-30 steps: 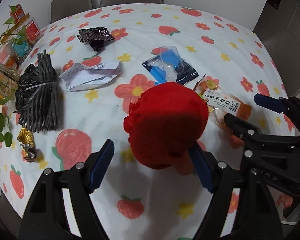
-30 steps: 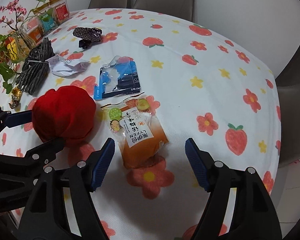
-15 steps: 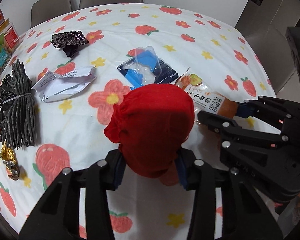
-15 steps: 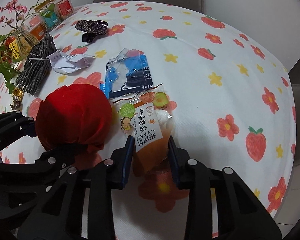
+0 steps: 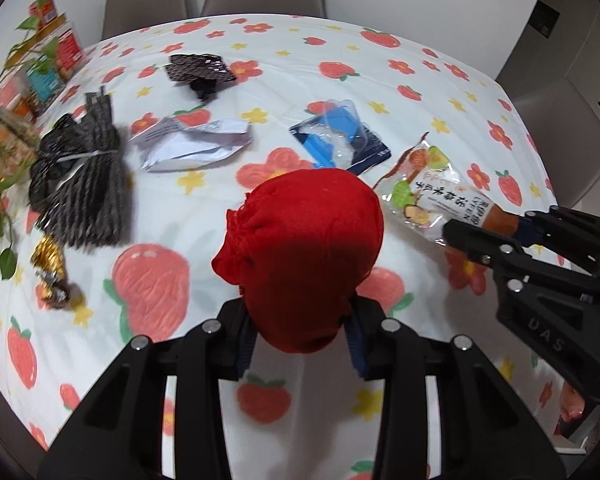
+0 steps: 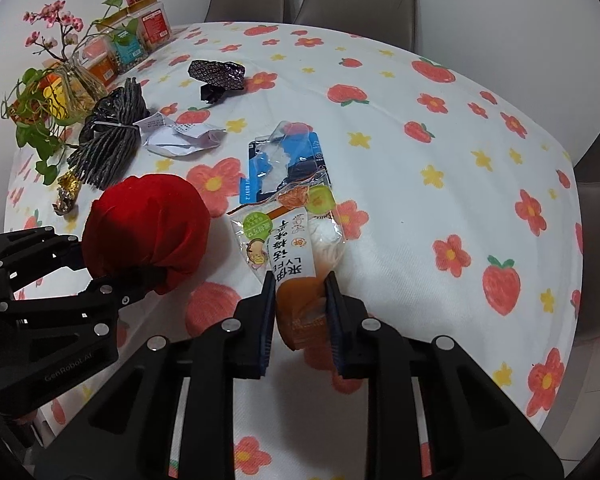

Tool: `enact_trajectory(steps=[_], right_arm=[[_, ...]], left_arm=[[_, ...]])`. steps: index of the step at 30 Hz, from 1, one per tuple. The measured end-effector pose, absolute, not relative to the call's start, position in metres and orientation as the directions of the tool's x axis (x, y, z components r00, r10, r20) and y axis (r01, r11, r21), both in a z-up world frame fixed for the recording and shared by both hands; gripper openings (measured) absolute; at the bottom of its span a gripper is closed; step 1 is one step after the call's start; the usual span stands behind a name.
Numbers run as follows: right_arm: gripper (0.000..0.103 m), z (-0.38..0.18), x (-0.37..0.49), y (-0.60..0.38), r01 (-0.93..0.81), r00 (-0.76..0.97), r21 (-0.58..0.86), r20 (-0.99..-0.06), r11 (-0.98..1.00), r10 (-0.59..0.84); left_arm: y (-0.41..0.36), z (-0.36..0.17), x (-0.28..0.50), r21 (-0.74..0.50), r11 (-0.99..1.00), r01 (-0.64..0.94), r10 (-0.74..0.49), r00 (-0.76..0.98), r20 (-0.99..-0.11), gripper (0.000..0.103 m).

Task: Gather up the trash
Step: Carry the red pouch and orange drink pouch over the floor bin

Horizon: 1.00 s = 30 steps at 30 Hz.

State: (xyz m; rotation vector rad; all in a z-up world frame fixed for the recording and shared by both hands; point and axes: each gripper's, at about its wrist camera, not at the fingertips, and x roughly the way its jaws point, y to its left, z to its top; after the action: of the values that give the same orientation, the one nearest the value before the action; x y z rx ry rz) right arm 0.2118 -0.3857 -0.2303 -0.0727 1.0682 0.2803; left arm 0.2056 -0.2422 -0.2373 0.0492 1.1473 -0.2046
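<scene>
Trash lies scattered over the flowered tabletop, and the red mesh ball serves as the landmark. Far to its left sit a gold foil wrapper and a bundle of dark strips; behind it to the left lies a crumpled white paper, with a black patterned wrapper farther back. The left claw has just been closing and now pinches the ball's lower end between its blue pads. Behind the ball rests a blue blister pack. To the ball's right, the right claw has likewise just closed and squeezes the orange end of the snack packet.

Both grips sit low on soft, yielding things. The ball could slide out as it compresses, and the slick packet could slip from the narrow bite, or swing and drag the blister pack it touches.
</scene>
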Motion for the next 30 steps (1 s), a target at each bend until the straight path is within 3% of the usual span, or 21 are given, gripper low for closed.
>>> enact_trajectory(steps=[13, 30], right_arm=[[0.022, -0.210, 0.165, -0.308, -0.505, 0.424, 0.082, -0.843, 0.859, 0.329], [0.022, -0.196, 0.028, -0.087, -0.830, 0.243, 0.090, -0.830, 0.551, 0.502]], left_arm=[[-0.165, -0.222, 0.120, -0.044, 0.994, -0.103, 0.006, 0.438, -0.899, 0.038], [0.028, -0.211, -0.082, -0.050, 0.826, -0.561, 0.207, 0.385, -0.899, 0.038]])
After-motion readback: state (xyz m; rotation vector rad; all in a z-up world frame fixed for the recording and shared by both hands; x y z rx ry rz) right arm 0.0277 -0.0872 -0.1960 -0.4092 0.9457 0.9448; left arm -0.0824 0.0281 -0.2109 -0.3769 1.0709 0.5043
